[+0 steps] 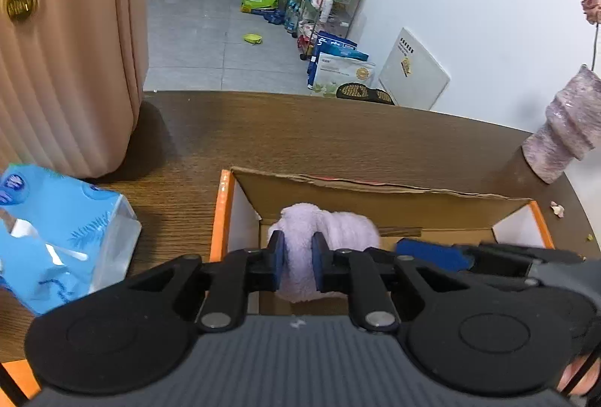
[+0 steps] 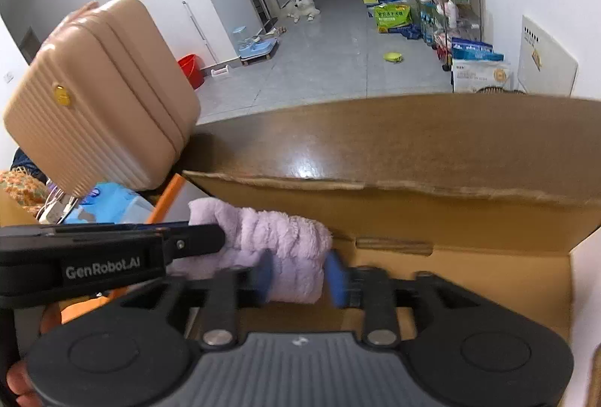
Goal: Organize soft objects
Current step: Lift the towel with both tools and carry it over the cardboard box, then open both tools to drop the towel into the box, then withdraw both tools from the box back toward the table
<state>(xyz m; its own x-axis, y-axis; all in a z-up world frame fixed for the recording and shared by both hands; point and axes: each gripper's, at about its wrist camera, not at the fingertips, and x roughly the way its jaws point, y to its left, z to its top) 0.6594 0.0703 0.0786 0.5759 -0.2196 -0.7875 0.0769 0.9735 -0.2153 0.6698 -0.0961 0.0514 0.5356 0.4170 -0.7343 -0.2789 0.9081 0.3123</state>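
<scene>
Towel [image 1: 330, 230] lies inside the box [image 1: 221, 219], long axis nine-to-three, left gripper [image 1: 297, 258] pinching its nine o'clock end, right gripper [image 2: 300, 275] spread loose around its three o'clock end.

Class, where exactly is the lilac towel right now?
In both wrist views the lilac towel sits inside the open cardboard box, at its left end, pinched between the left tongs, with the blue tissue pack outside to the left.
</scene>
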